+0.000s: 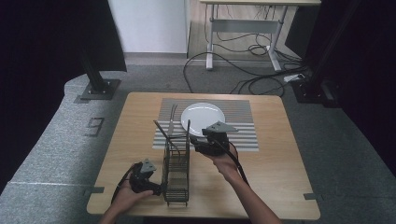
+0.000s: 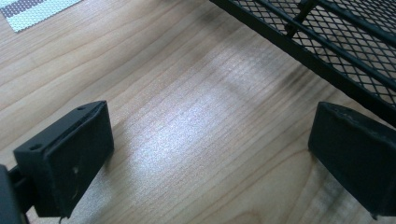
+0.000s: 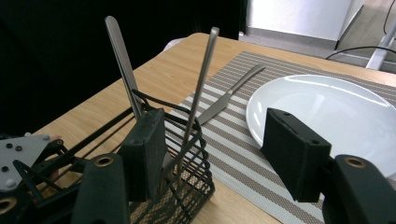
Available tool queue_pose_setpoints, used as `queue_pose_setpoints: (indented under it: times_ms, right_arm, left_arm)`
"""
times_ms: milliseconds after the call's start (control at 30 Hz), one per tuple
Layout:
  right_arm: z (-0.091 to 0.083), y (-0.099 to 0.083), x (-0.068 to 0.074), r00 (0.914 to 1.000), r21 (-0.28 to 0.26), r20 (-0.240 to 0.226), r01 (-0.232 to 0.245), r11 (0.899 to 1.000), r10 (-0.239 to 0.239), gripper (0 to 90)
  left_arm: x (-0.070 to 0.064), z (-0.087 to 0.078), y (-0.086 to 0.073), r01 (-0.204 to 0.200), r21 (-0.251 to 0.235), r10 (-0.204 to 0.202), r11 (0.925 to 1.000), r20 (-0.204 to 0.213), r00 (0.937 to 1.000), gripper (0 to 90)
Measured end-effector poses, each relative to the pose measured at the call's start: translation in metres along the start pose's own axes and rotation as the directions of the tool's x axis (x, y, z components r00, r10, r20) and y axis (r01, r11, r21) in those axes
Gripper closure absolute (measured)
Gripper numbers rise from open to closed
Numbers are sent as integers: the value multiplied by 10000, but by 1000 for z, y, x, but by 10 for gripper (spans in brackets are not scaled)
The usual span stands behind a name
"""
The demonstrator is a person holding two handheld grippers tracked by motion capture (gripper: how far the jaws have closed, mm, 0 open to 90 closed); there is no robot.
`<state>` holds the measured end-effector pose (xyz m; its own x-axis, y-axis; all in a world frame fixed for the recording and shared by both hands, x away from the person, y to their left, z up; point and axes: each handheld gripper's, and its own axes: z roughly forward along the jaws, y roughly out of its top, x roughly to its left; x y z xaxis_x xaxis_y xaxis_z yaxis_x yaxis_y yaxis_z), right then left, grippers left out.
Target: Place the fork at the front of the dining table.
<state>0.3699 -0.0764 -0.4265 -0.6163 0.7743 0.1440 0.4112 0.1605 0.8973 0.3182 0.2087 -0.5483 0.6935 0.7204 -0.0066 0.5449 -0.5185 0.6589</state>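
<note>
Wire rack [image 1: 176, 170] of black mesh, standing lengthwise on the wooden worktop [image 1: 275, 172], serves as the landmark. Its far end forms a cutlery basket [image 3: 180, 186] holding two upright metal utensils [image 3: 198, 88], handles upward. Right tongs [image 1: 200, 143] are held just right of the rack's far end, jaws apart and clamped on nothing; in the right gripper view the left jaw stands directly in front of the basket and the utensil handles rise just behind it, whether touching cannot be told. Left tongs [image 1: 156, 189] sit low at the rack's near left side, jaws likewise wide apart; the left gripper view shows bare worktop between them and the rack's mesh edge [image 2: 336, 46] just beyond the right jaw, whether touching unclear. Beyond the rack's far end lies a striped placemat [image 1: 243, 126] carrying a white plate [image 1: 203, 113]; a knife [image 3: 229, 95] lies on the mat just left of the plate, behind the basket.
</note>
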Motion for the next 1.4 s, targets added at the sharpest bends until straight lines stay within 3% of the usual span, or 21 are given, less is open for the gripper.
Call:
queue_pose_setpoints:
  times_ms: [433,1400]
  right_arm:
    - [15,4,7,9999,135,-126,113,9998,-111,448]
    - [42,-2,13,9984,481,-351,457,9978,-441,700]
  left_arm:
    - [0,0,0,4,0,-4,10000,-3,10000,0]
    - [0,0,0,5,4,-5,10000,2,10000,0]
